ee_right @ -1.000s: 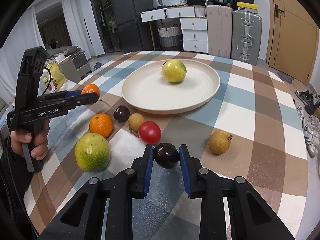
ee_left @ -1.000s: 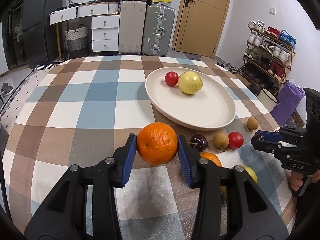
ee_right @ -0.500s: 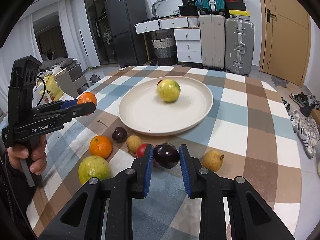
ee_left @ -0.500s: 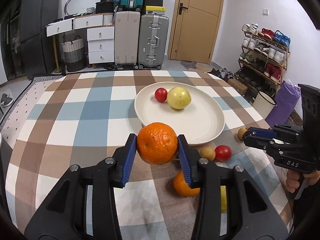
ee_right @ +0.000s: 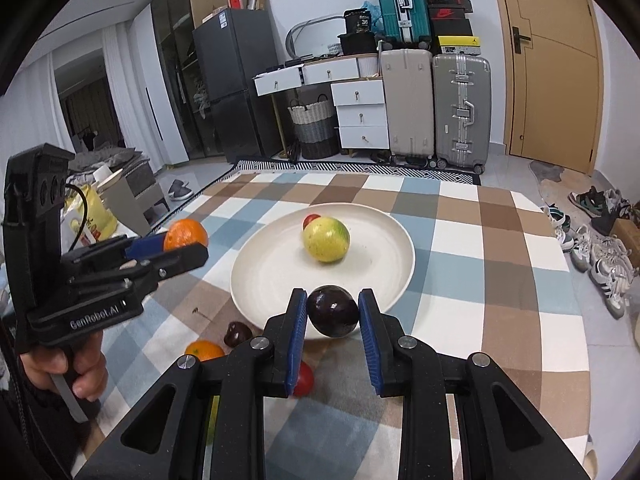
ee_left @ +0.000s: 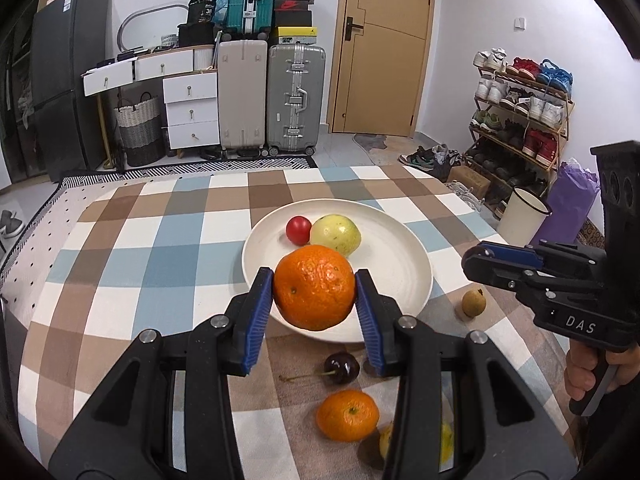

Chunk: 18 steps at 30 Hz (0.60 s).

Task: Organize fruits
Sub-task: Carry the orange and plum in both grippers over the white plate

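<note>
Left gripper [ee_left: 315,299]: blue pads clamped on both sides of a large orange [ee_left: 314,286], raised clear of the cloth, seen over the near rim of the plate at 6 o'clock.
Right gripper [ee_right: 333,315]: blue pads pinching a dark purple plum [ee_right: 333,311], lifted, seen against the plate's near rim at 6 o'clock.
Plate [ee_left: 394,256]: cream, round, resting on the checked tablecloth [ee_left: 120,256] near the table's middle.
On the plate: a yellow-green round fruit [ee_left: 336,234] and a small red fruit [ee_left: 298,230], touching or nearly so, toward 11 o'clock of the plate in the left wrist view.
Off the plate, left wrist view: a dark cherry [ee_left: 342,367] with stem just below the plate's near rim; a smaller orange [ee_left: 347,415] beyond it at 6 o'clock; a yellowish fruit [ee_left: 385,442] half hidden behind the right finger; a small brown fruit [ee_left: 474,302] at 4 o'clock of the plate, close to the rim.
Off the plate, right wrist view: a red fruit [ee_right: 304,378] partly hidden under the left finger, near the rim at 7 o'clock.
Right gripper seen from the left wrist: at 3 o'clock, held above the table; pad gap not discernible from this side.
Room behind: suitcases [ee_left: 296,96], white drawers [ee_left: 192,112], shoe rack [ee_left: 520,108], wooden door [ee_left: 384,48].
</note>
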Motion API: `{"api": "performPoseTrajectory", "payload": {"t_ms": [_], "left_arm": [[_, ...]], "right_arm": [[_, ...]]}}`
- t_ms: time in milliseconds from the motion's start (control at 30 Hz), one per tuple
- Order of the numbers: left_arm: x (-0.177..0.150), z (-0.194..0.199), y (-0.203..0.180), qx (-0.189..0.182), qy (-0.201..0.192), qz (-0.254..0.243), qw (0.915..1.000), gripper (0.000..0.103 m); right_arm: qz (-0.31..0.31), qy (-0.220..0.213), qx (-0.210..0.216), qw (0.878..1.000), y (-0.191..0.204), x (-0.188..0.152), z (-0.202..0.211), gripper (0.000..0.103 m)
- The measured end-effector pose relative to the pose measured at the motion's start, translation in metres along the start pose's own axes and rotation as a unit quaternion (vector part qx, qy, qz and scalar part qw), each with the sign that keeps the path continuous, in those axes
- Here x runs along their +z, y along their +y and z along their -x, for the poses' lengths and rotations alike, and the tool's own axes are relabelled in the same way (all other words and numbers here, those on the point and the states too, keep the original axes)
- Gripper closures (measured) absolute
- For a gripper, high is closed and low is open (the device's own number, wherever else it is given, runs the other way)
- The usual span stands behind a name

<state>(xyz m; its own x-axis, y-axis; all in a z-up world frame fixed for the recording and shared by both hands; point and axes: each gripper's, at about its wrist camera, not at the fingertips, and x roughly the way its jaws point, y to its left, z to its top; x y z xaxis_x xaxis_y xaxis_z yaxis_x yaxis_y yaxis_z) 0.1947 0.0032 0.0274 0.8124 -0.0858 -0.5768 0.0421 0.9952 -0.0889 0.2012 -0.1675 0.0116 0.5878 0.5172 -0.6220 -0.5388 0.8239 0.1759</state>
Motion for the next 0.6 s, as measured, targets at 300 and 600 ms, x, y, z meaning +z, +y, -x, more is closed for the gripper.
{"api": "performPoseTrajectory", "payload": {"t_ms": [300,600], "left_arm": [[0.000,-0.027,-0.006,0.009,0.010,-0.001,0.9999,0.065],[-0.007,-0.044,-0.004,0.017,0.020,-0.007,0.9996,0.065]], "right_arm": [[-0.027,-0.002,0.004,1.000,-0.003,0.001,-0.021,0.076],[-0.034,0.022,-0.001,0.999,-0.003,-0.008,-0.046,0.076]]}}
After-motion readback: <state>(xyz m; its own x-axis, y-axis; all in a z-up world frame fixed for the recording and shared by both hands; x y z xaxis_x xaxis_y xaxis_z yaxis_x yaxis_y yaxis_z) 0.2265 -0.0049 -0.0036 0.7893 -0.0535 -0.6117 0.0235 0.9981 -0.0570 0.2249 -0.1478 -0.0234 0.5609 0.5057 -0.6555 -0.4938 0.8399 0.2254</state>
